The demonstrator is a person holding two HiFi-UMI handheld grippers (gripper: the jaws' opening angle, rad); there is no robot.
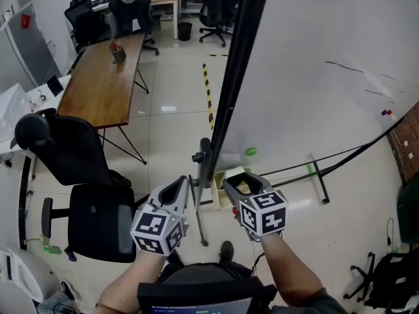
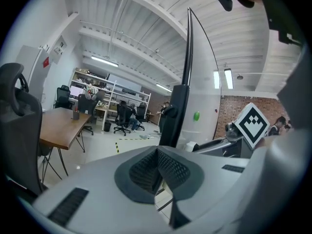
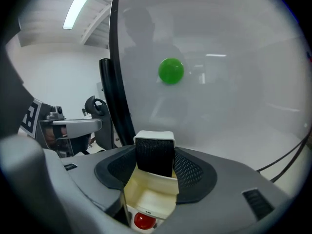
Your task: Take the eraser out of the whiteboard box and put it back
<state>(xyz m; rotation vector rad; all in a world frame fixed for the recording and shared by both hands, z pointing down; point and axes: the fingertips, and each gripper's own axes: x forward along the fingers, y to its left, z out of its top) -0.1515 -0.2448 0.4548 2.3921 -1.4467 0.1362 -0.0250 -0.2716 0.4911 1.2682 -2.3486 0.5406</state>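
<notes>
Eraser clamped in right gripper, above whiteboard box.
Black felt block, white cap; smooth cream plastic box; left gripper closed, empty.

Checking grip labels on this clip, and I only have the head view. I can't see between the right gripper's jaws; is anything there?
Observer: Yes. The right gripper view shows the eraser between the right gripper's pads, which touch both its sides.
Operator: Is it down in the whiteboard box?
Observer: The box's cream inside shows below the eraser's lower edge; contact I cannot tell.
Operator: And the left gripper?
Observer: Its own view shows the jaws together, nothing between them.
</notes>
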